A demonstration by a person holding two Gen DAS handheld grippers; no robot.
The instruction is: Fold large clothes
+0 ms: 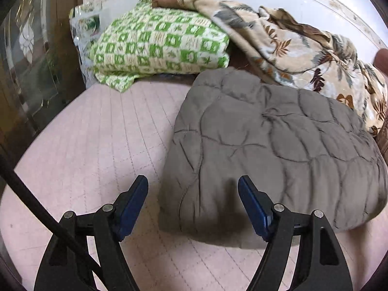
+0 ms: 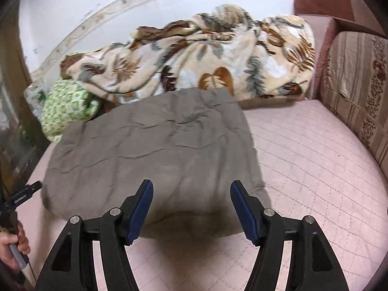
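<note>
Folded grey quilt (image 1: pixel 274 150) lies on pink mattress (image 1: pixel 97 145). Left gripper (image 1: pixel 192 202) and right gripper (image 2: pixel 191 206) both spread, empty. Only the right view shows striped cushion (image 2: pixel 356 97).

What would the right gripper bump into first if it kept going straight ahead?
Most likely the folded grey quilt: the open right gripper points at its near edge, just ahead on the pink mattress cover. Exact depth is unclear.

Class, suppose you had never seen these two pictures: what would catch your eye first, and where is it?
First the grey quilted cover, folded flat on the pink quilted mattress just ahead of both open grippers. Behind it, along the wall, a crumpled leaf-print blanket lies heaped, with a green checked cloth to its left.
</note>
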